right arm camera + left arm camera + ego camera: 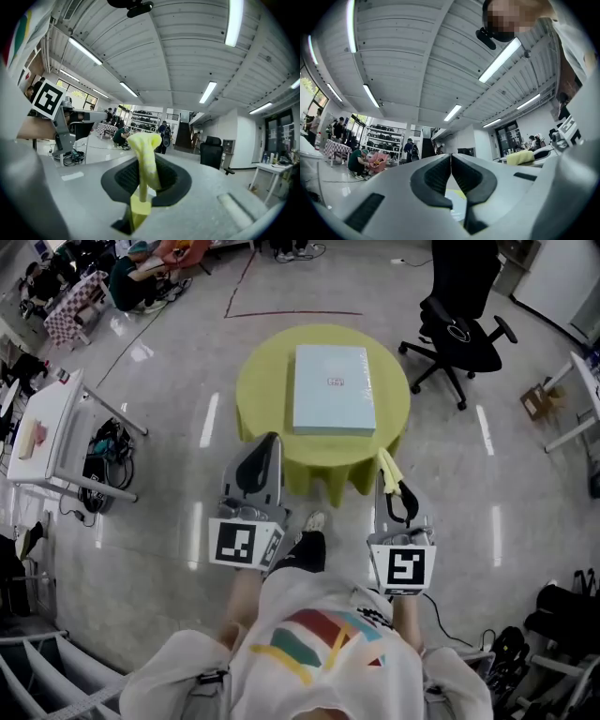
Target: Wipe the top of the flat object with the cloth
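A pale blue flat box (334, 389) lies on a round table with a yellow-green cover (258, 390) ahead of me. My left gripper (265, 448) is held near the table's near left edge, jaws pressed together with nothing between them (451, 161). On the right, my right gripper (387, 472) is shut on a folded yellow cloth (390, 470), which sticks out past the jaws. In the right gripper view the cloth (144, 157) stands up between the black pads. Both grippers point upward and sit short of the box.
A black office chair (461, 320) stands at the back right of the table. A white table (47, 432) with cables beneath stands at left, another desk edge (581, 399) at right. People sit around a checked table (75, 301) far left.
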A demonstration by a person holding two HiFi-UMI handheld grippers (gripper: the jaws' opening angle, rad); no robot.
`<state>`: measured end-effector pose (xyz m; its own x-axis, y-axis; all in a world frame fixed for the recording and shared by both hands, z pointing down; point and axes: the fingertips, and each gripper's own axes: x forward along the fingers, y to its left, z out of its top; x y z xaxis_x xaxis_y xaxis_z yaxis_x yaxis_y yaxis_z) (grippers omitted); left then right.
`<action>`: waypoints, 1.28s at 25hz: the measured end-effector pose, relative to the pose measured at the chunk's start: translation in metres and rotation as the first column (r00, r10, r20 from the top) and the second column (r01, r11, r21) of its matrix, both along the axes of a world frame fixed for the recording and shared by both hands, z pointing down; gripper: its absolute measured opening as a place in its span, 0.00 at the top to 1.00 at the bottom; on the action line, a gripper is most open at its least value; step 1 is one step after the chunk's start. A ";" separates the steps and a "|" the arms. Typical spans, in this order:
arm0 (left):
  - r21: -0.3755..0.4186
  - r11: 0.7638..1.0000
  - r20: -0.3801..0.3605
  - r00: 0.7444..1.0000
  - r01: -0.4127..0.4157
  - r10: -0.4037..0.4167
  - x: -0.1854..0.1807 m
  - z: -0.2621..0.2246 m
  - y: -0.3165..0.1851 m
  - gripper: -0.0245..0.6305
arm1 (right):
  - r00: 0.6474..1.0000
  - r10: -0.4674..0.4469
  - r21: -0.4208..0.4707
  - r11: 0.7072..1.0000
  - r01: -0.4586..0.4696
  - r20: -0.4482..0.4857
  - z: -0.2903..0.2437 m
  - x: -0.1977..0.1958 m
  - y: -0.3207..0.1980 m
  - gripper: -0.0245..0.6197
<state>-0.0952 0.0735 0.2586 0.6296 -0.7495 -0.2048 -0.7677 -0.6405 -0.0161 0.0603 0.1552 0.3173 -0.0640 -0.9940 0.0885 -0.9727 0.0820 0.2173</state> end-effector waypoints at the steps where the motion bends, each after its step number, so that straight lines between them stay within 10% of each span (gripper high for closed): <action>1: 0.002 1.000 -0.001 1.000 -0.007 0.007 0.004 -0.005 -0.024 0.94 | 1.000 0.004 0.002 1.000 -0.004 -0.004 -0.005 0.003 -0.023 0.92; 12: -0.006 0.998 -0.015 0.998 -0.066 0.066 0.049 -0.029 -0.200 0.94 | 0.995 0.094 -0.012 0.995 -0.095 -0.025 -0.029 0.047 -0.188 0.92; 32: -0.007 1.000 -0.002 1.000 -0.007 0.007 0.124 -0.037 -0.245 0.94 | 0.998 0.045 -0.042 0.998 -0.046 -0.043 -0.028 0.120 -0.252 0.92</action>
